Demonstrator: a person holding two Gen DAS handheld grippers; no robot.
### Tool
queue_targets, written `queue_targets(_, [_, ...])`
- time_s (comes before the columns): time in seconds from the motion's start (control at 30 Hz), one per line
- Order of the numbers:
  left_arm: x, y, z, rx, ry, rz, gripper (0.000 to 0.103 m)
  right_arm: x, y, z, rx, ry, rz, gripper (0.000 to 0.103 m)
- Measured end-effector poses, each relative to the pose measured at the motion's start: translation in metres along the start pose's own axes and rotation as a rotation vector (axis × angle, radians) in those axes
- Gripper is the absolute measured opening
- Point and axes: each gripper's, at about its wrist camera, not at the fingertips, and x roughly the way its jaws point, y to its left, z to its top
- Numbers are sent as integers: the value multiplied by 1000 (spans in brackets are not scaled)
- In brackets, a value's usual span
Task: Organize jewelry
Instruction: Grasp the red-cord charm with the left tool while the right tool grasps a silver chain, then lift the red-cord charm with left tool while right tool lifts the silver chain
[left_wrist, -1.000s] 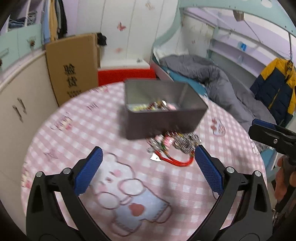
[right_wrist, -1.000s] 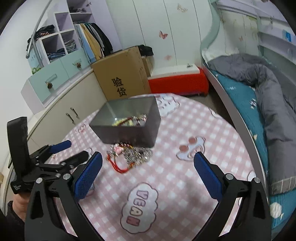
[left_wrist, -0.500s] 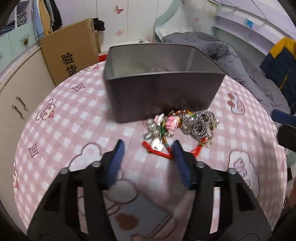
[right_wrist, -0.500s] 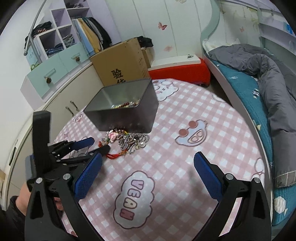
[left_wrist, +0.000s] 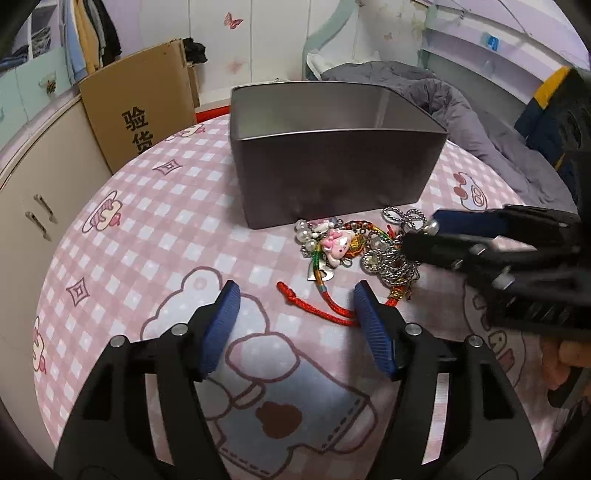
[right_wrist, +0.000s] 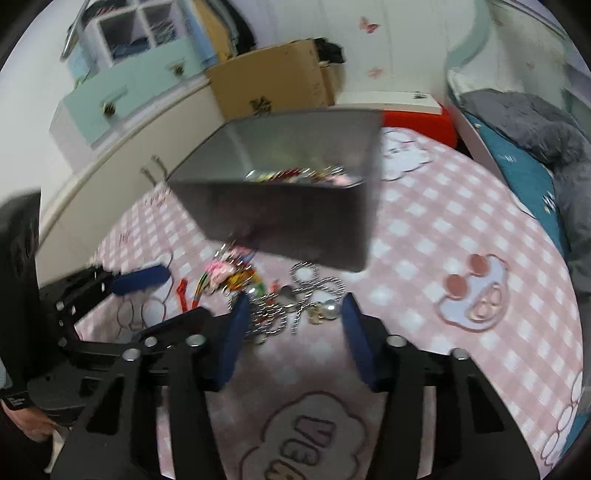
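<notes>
A tangle of jewellery (left_wrist: 354, 251) lies on the pink checked tablecloth in front of a grey metal box (left_wrist: 332, 158): pearls, a pink charm, silver chains and a red cord (left_wrist: 317, 310). My left gripper (left_wrist: 297, 314) hovers low over the red cord, its jaws opening and the pads clear of it. In the right wrist view the right gripper (right_wrist: 293, 314) straddles the silver chains (right_wrist: 295, 306), its jaws closing with a gap still at both pads. More jewellery (right_wrist: 295, 173) lies inside the box (right_wrist: 280, 221). The right gripper (left_wrist: 421, 232) reaches in from the right.
The round table (left_wrist: 147, 229) ends near a cream cabinet (left_wrist: 40, 192) on the left. A cardboard carton (left_wrist: 140, 103) stands behind. A bed with a grey duvet (right_wrist: 535, 125) lies to the right. The left gripper (right_wrist: 184, 293) crowds the pile's left side.
Both grippers have dropped closer to the jewellery pile. The right gripper swung in over the chains and its jaws narrowed. The left jaws narrowed, then widened a little.
</notes>
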Motion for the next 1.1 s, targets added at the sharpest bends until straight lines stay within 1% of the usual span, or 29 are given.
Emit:
queue_targets(0.03, [-1, 0, 0, 6, -3, -10, 55, 0, 2, -2, -14, -8, -8, 39])
queue_targets(0.07, [-2, 0, 0, 15, -9, -13, 41, -1, 2, -3, -11, -6, 1, 36])
queue_targets(0.1, [-3, 0, 0, 15, -11, -18, 33, -4, 1, -5, -3, -6, -1, 35])
queue_targets(0.13, [-4, 2, -1, 14, -11, -26, 31, -7, 0, -6, 0, -12, -11, 36])
queue_targets(0.2, [-5, 4, -2, 11, -13, -36, 25, -13, 0, -8, 8, -35, 7, 36])
queue_targets(0.23, [-6, 6, -3, 8, -14, -40, 25, -13, 2, -9, -2, -30, 14, 36])
queue_targets(0.3, [-7, 7, -4, 3, -15, -46, 24, -3, 10, -10, -43, 2, -4, 36])
queue_targets(0.33, [-7, 7, -4, 1, -16, -47, 24, -1, 14, -10, -62, -4, -12, 36])
queue_targets(0.37, [-8, 8, -4, -2, -16, -48, 24, 1, 18, -8, -70, 0, -9, 31])
queue_targets(0.47, [-9, 9, -5, -7, -17, -53, 20, 1, 32, -11, -131, 28, -18, 3])
queue_targets(0.53, [-10, 11, -7, -4, -17, -58, 15, -3, 34, -16, -154, 38, -55, 3])
queue_targets(0.6, [-12, 15, -10, -5, -15, -61, 11, -12, 28, -22, -130, 27, -54, 3])
queue_targets(0.8, [-21, 26, -18, -19, -16, -59, 10, -45, 0, -41, -36, 2, -78, 3])
queue_targets(0.9, [-23, 27, -21, -16, -13, -58, 11, -55, -7, -49, -8, -4, -62, 3])
queue_targets(1.0, [-21, 22, -21, -4, -14, -49, 11, -59, -7, -50, 4, -18, -39, 3])
queue_targets(1.1, [-20, 23, -18, -24, -16, -94, 9, -75, -2, -41, -1, -74, -10, 3])
